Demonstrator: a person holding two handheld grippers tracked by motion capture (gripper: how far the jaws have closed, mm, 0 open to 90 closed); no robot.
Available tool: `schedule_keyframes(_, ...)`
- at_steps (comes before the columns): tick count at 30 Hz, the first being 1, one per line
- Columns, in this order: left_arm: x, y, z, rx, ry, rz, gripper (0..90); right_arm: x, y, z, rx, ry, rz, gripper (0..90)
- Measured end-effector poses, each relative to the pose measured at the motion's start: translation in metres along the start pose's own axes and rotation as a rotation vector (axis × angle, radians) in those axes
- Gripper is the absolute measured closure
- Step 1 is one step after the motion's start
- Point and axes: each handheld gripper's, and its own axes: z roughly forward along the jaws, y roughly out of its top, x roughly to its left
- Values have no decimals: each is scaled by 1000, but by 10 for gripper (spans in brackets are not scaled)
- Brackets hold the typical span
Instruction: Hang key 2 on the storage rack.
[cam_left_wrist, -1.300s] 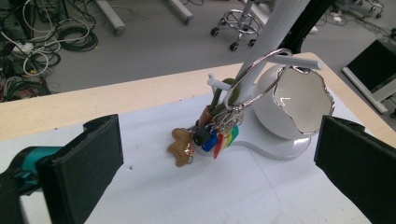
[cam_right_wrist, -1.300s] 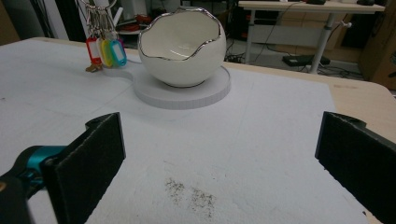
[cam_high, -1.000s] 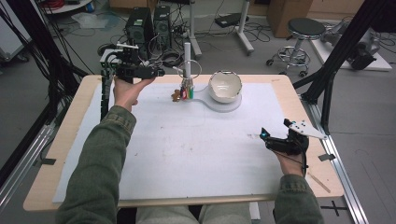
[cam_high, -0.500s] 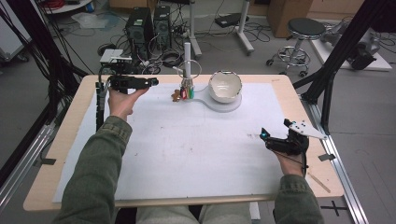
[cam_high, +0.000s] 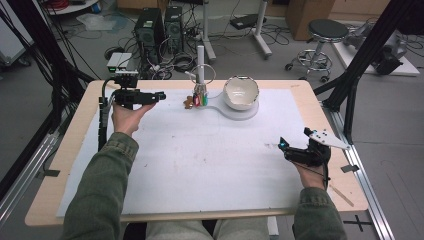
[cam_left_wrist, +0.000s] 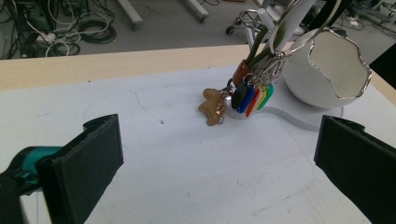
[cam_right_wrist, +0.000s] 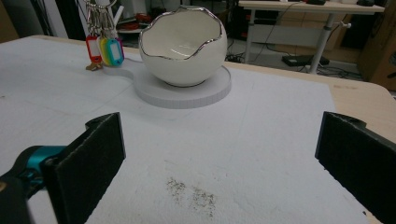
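Observation:
A white egg-shaped bowl (cam_high: 241, 92) with a silver rim sits on a flat white base (cam_high: 227, 111) at the back of the table. Left of it a thin white post carries a wire ring with coloured key tags (cam_high: 201, 98) and a brown figure tag (cam_high: 188, 102). My left gripper (cam_high: 161, 94) hovers open to the left of the tags, pointing at them. In the left gripper view the key tags (cam_left_wrist: 250, 95) and the brown figure tag (cam_left_wrist: 212, 107) lie ahead between the wide-apart jaws. My right gripper (cam_high: 281, 144) rests open at the near right. In its view the bowl (cam_right_wrist: 182, 46) stands well ahead.
A white sheet (cam_high: 200, 165) covers the wooden table (cam_high: 60, 165), bare wood showing at the rims. Black frame posts (cam_high: 350, 95) rise at the right and left edges. Behind the table are computer towers (cam_high: 160, 25), cables and a stool (cam_high: 325, 35).
My left gripper has drawn back toward the near side and slightly left, away from the key tags. The right gripper has stayed still.

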Motion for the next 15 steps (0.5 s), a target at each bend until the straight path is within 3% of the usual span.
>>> schedule_keyframes(10,8,-21,-11,-33,32,3,17,0,0,-1,1,1,2,7)
schedule_keyframes(15,13,-34,-18,-51,67,25,16,0,0,-1,1,-1,-3,6)
